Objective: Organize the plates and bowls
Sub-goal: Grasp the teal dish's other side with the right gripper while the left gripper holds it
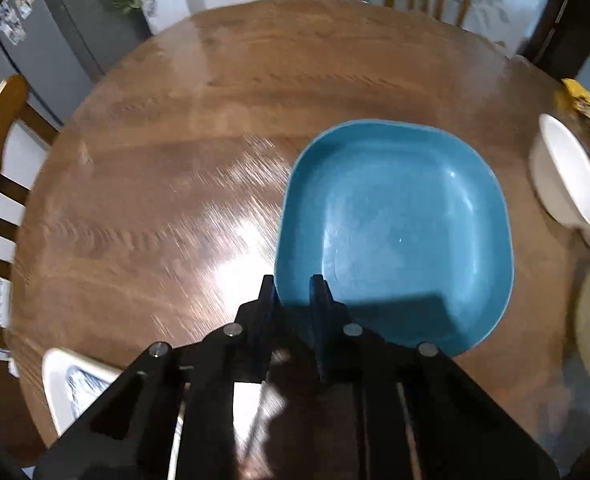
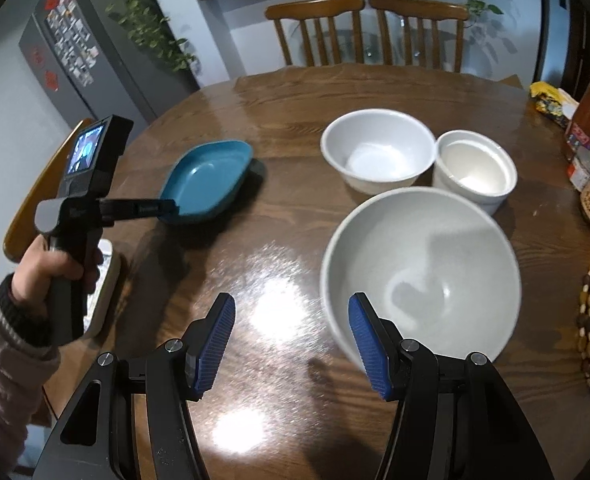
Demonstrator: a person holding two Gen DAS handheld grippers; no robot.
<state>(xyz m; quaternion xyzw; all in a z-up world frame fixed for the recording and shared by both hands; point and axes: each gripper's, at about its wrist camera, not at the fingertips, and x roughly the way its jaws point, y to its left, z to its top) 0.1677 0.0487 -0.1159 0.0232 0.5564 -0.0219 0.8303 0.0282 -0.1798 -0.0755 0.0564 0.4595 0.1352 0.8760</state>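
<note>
While the round wooden table (image 2: pixel 295 128) fills most of both views, the task items on it are grouped in two areas: the blue plate (image 2: pixel 209 178) at the left and three white bowls at the right. The large bowl (image 2: pixel 421 272) is the biggest of the three and sits nearest the camera in the right wrist view, with its near rim just beside the right finger pad of the right gripper (image 2: pixel 291 344). The right gripper has its jaws spread wide and grips nothing; bare table surface shows between the blue pads. The blue plate, square with rounded corners, is tilted, its near left edge raised and its far right edge close to the table. The left gripper (image 1: pixel 293 292) has its jaws drawn close together on the near left rim of the blue plate, one finger outside the rim and one inside. In the right wrist view the left gripper (image 2: pixel 167 207) reaches the plate from the left, held by the person's left hand (image 2: pixel 55 272). The medium bowl (image 2: pixel 377 150) stands upright far behind the large bowl, and the small bowl (image 2: pixel 475 168) stands just beside it on the right. A white tray (image 1: pixel 71 388) lies at the near left table edge, partly hidden by the left gripper.
</note>
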